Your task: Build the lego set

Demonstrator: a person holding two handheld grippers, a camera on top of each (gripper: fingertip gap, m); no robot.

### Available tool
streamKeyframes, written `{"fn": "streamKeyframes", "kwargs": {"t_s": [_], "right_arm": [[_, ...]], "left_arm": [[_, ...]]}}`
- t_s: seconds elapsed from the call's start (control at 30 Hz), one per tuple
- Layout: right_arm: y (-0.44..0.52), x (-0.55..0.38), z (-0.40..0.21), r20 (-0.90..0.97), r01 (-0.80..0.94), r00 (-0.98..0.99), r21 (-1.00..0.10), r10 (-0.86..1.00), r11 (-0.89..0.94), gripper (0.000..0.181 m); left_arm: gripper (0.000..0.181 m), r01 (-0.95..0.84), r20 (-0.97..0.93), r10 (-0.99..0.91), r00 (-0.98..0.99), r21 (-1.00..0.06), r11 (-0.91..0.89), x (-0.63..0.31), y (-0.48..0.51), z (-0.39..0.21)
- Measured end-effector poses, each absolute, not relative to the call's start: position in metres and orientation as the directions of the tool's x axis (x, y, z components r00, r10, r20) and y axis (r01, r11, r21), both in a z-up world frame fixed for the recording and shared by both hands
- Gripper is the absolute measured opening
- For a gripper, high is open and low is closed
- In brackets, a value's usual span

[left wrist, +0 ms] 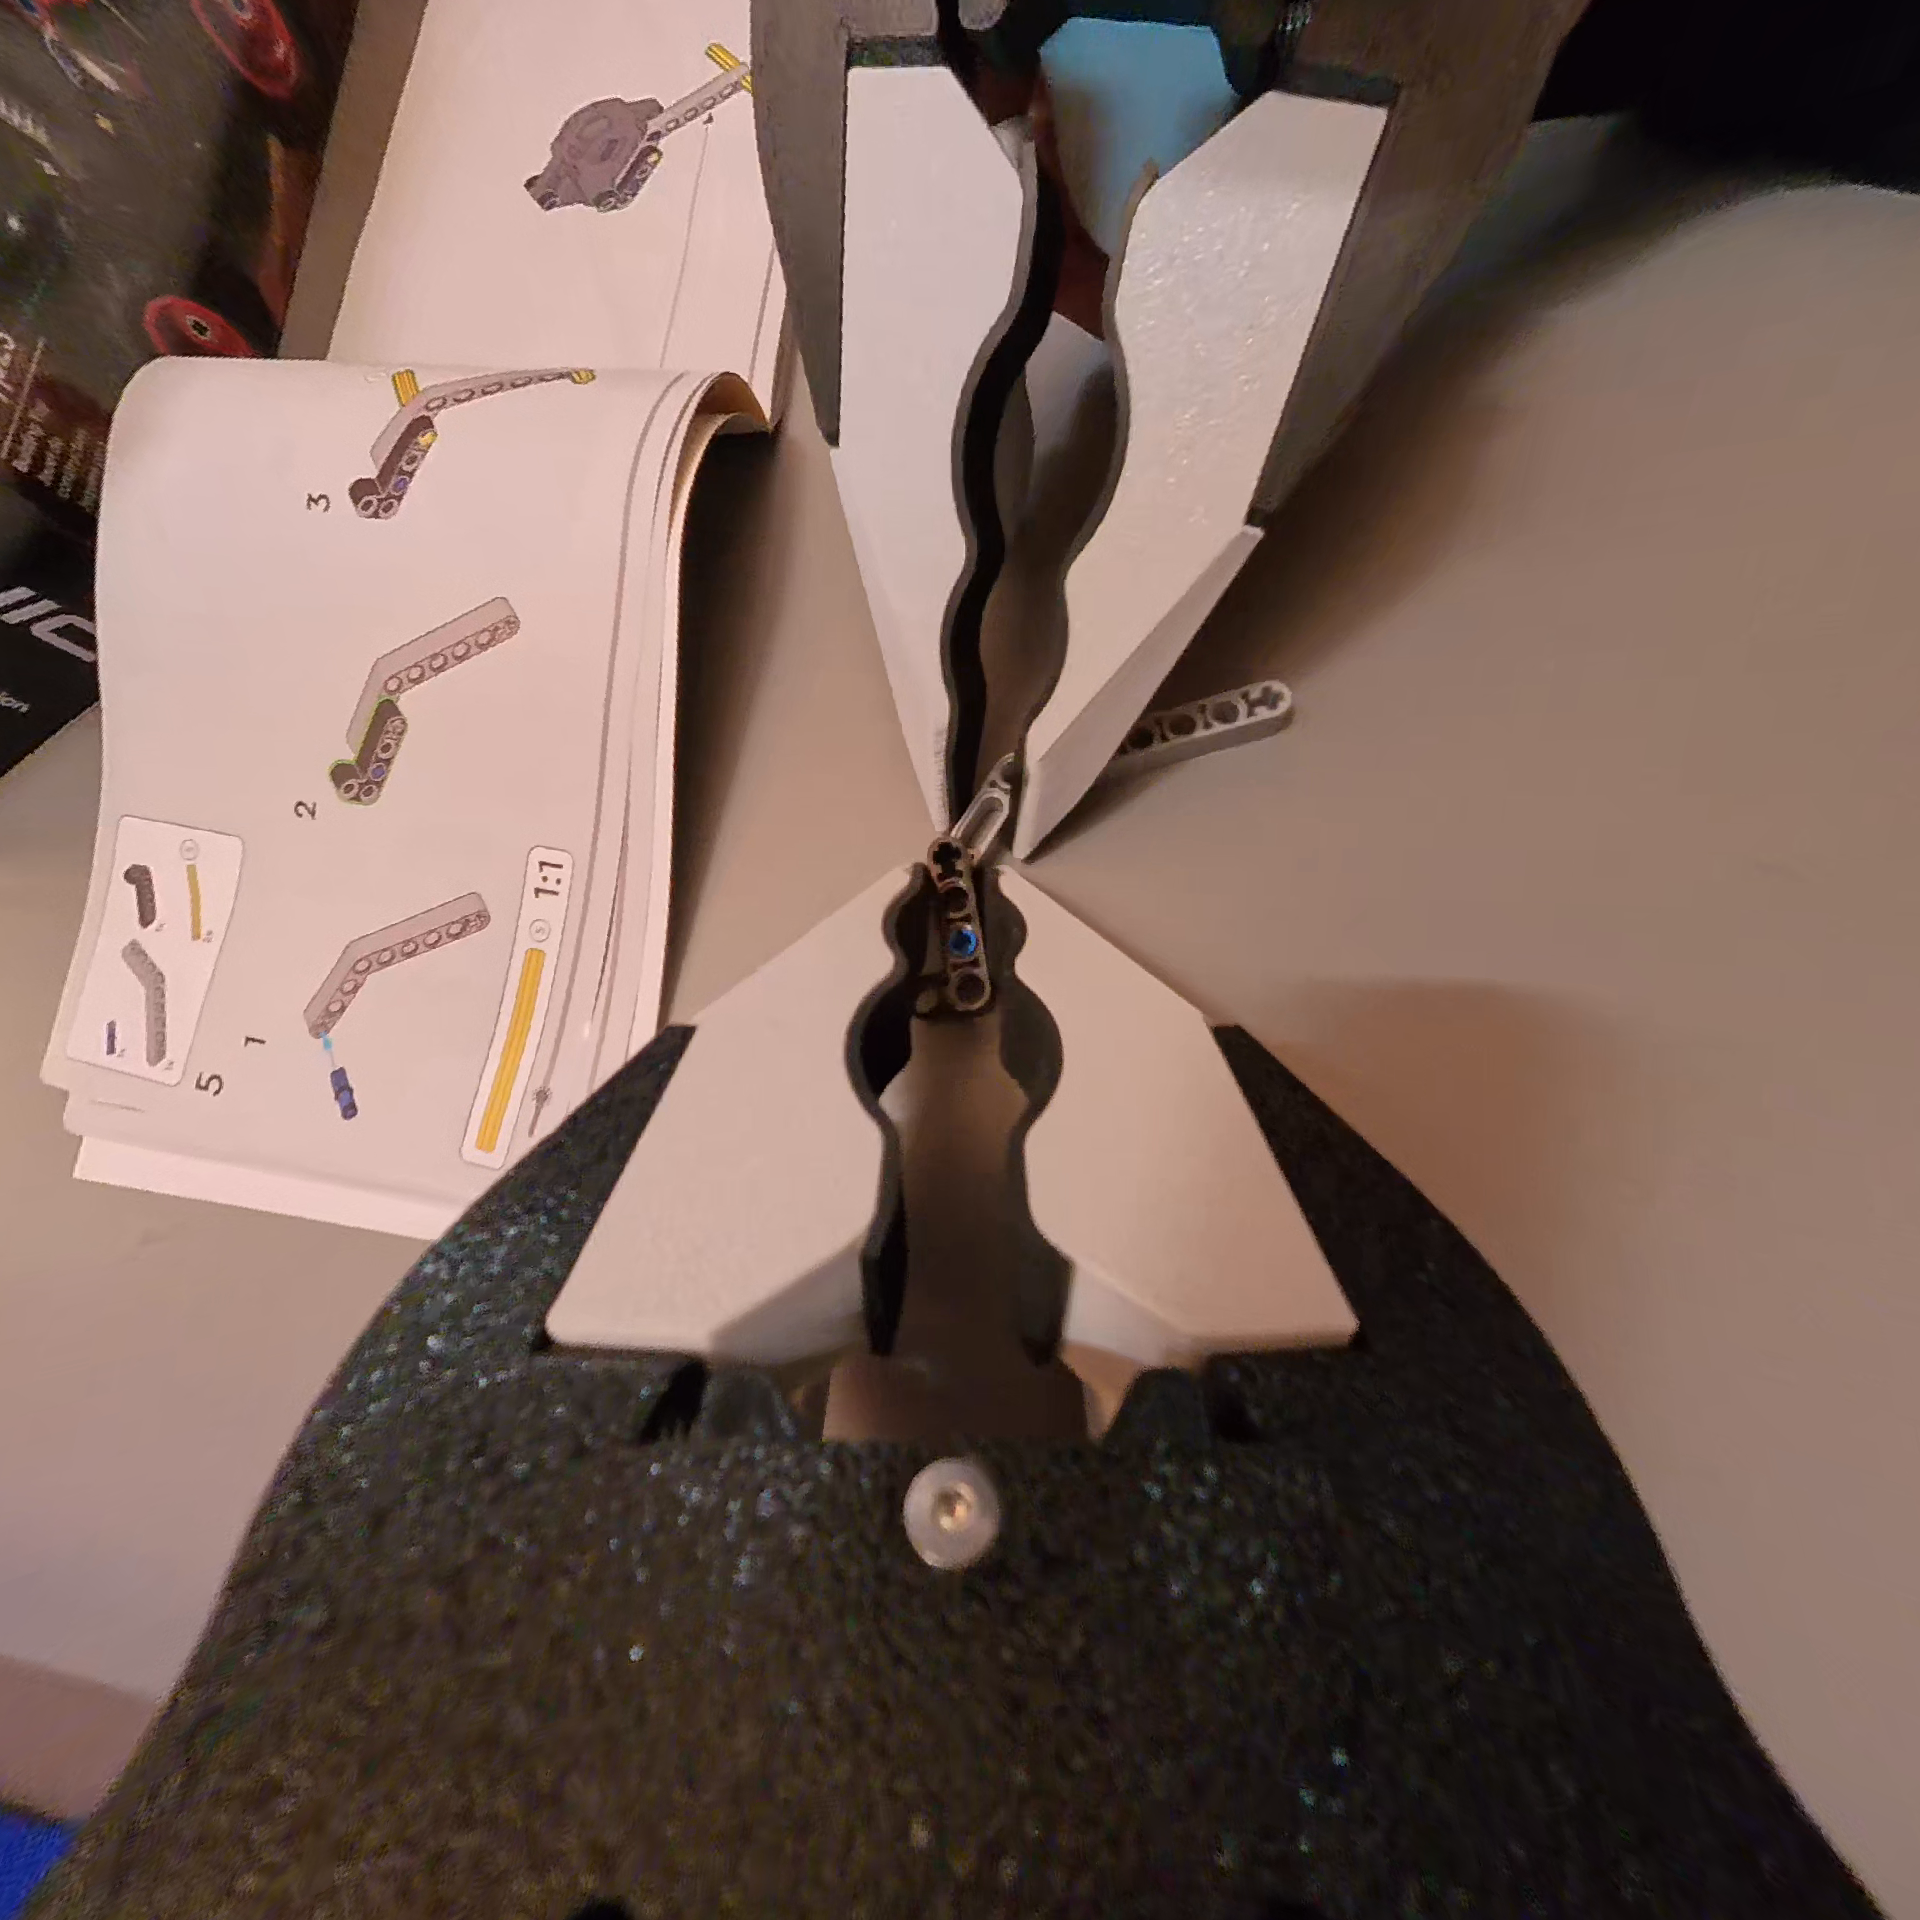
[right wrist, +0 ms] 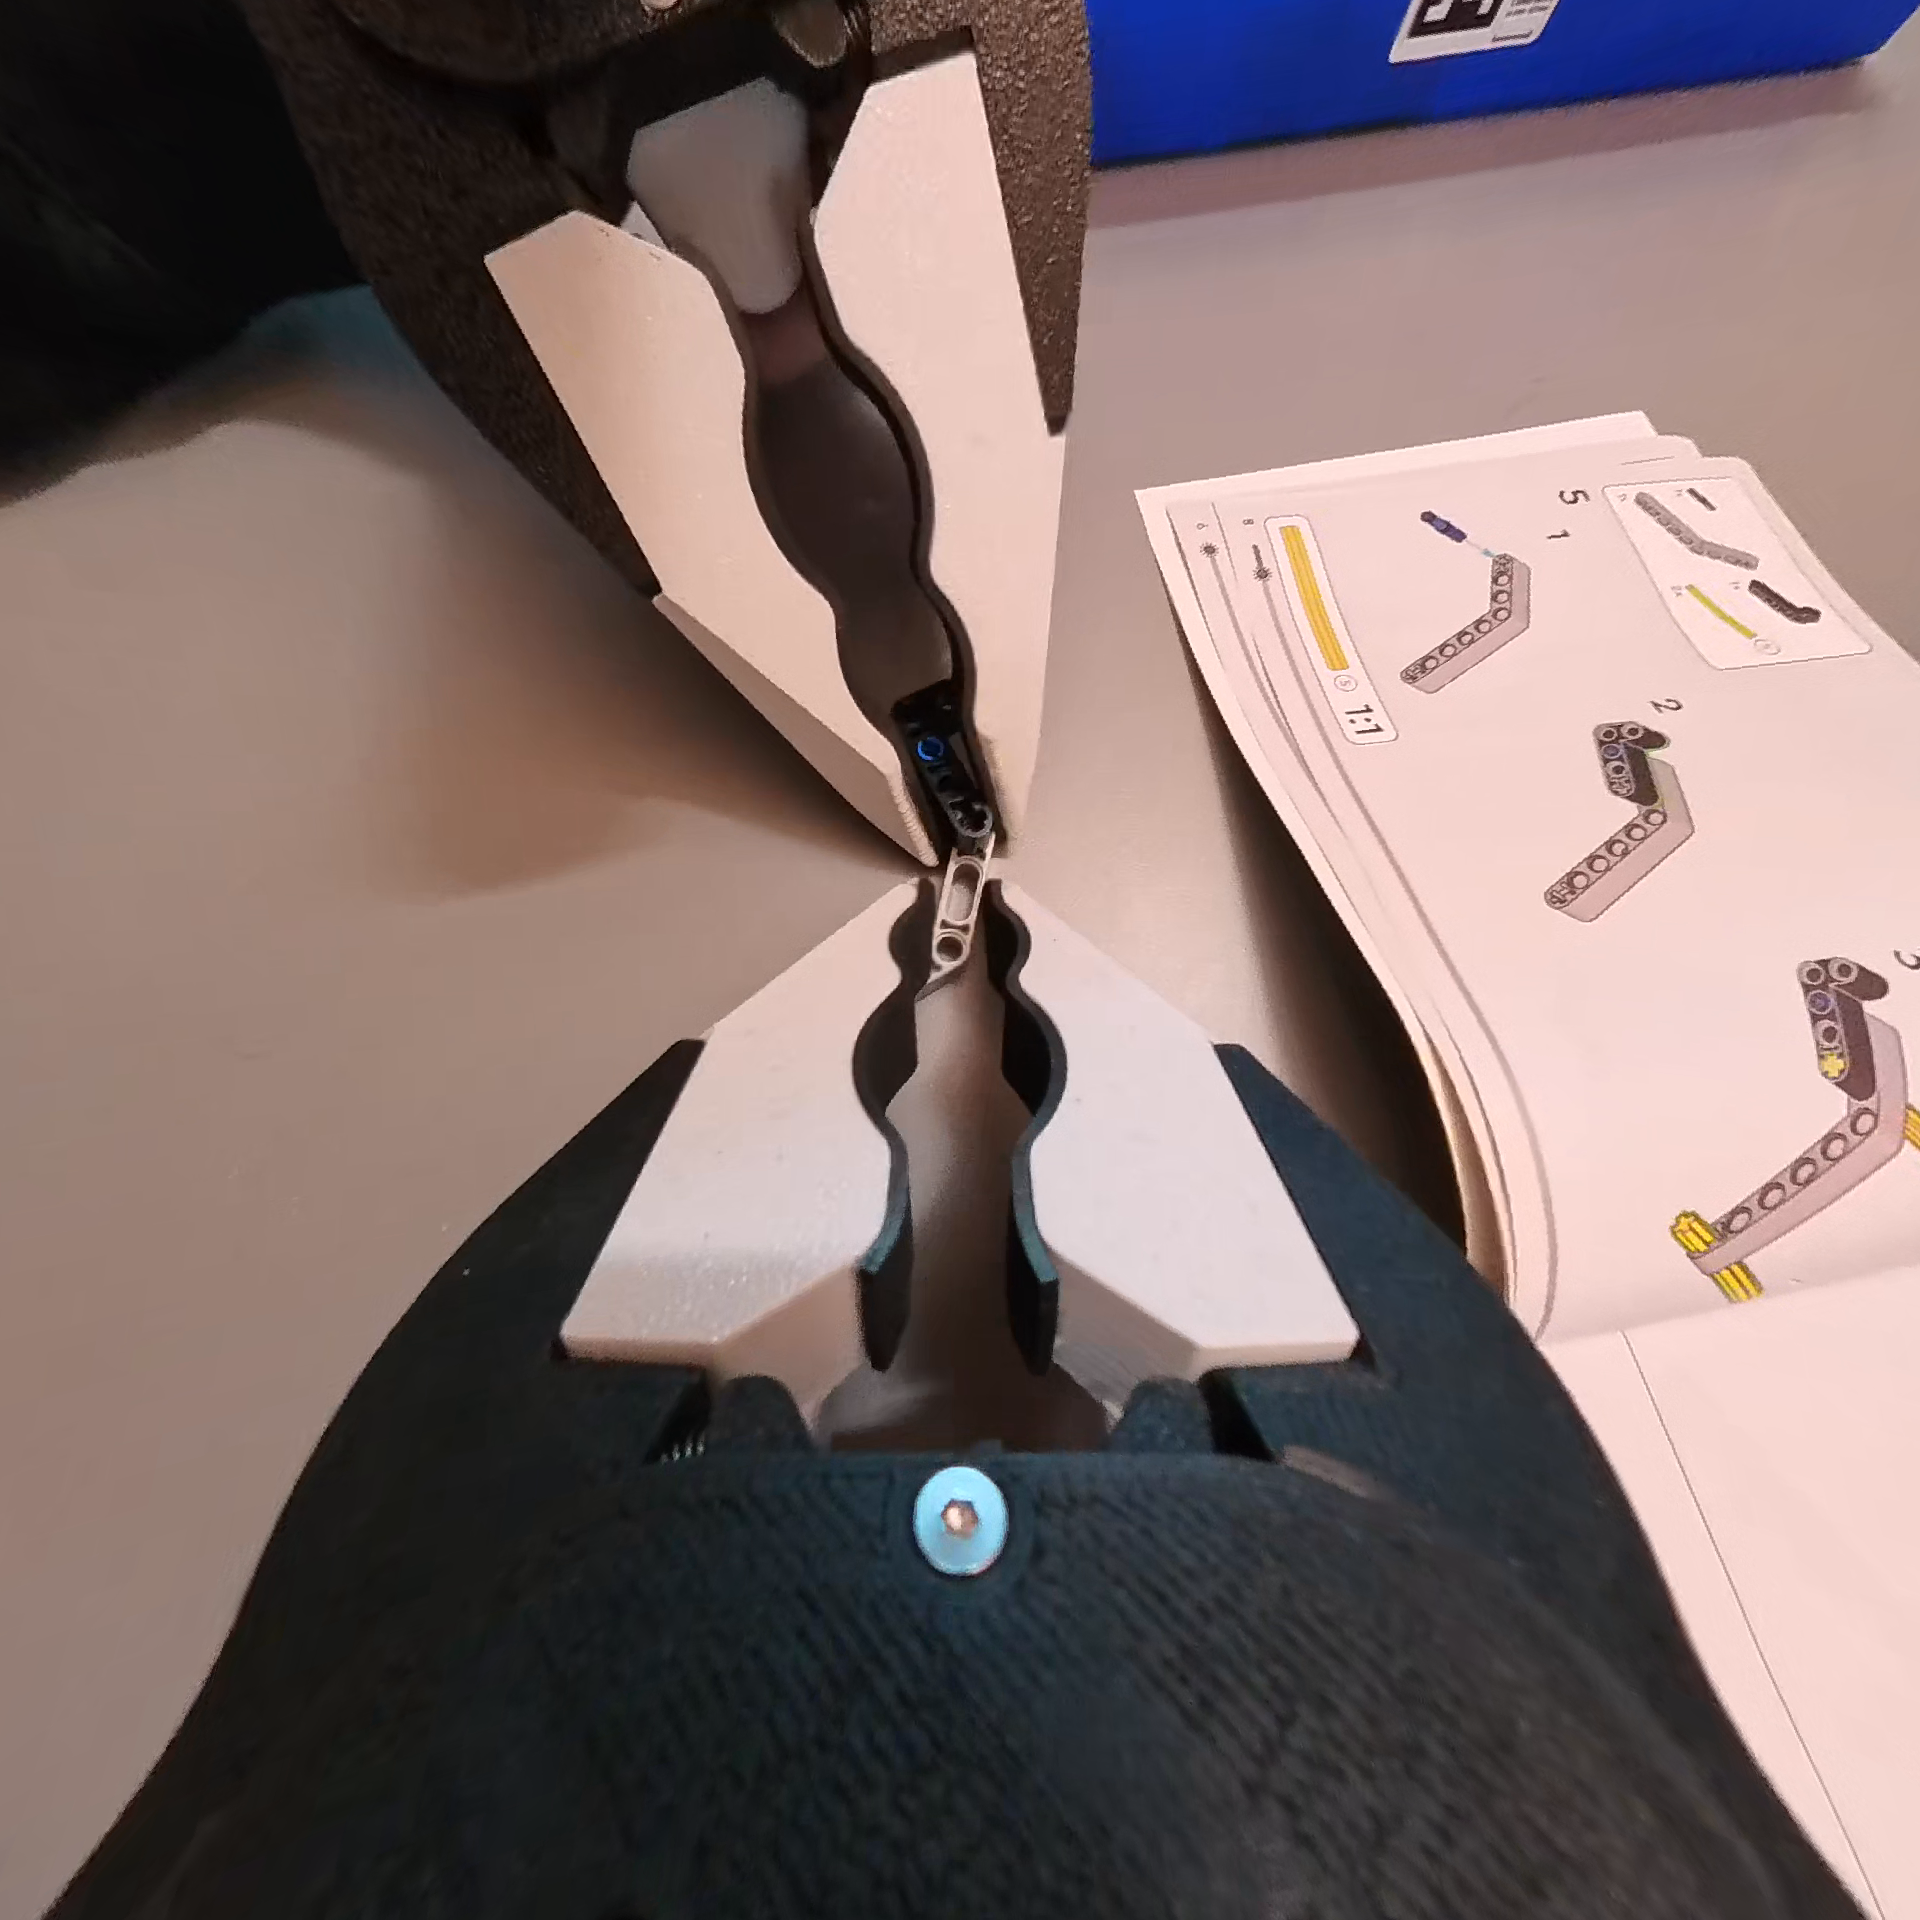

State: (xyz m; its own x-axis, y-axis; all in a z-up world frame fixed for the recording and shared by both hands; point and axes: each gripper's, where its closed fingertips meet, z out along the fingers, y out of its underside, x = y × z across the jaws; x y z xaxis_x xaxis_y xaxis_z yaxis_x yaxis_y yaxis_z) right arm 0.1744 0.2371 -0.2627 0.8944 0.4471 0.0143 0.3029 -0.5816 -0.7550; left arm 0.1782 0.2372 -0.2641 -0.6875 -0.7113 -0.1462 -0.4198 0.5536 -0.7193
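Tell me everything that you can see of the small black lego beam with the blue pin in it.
The black beam is a short, glossy plastic lift-arm with a row of round holes and a cross-shaped hole at its outer end. A blue pin sits in a middle hole. The left gripper is shut on it, above the table. Its cross-hole end meets the grey beam held by the right gripper.

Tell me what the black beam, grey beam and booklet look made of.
Black beam: moulded plastic, slight gloss, crisp holes. Grey beam: likewise plastic, smooth pale sheen. Booklet: printed paper, matte, its pages curling and stacked.
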Motion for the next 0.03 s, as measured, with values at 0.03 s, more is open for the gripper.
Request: {"fn": "streamKeyframes", "kwargs": {"t_s": [0.03], "right_arm": [[0.2373,0.1745,-0.2628,0.018,0.304,0.895,-0.755,0.446,-0.581,0.007]], "left_arm": [[0.007,-0.424,-0.144,-0.713,-0.686,-0.718,0.553,0.1780,0.2373,-0.2640]]}}
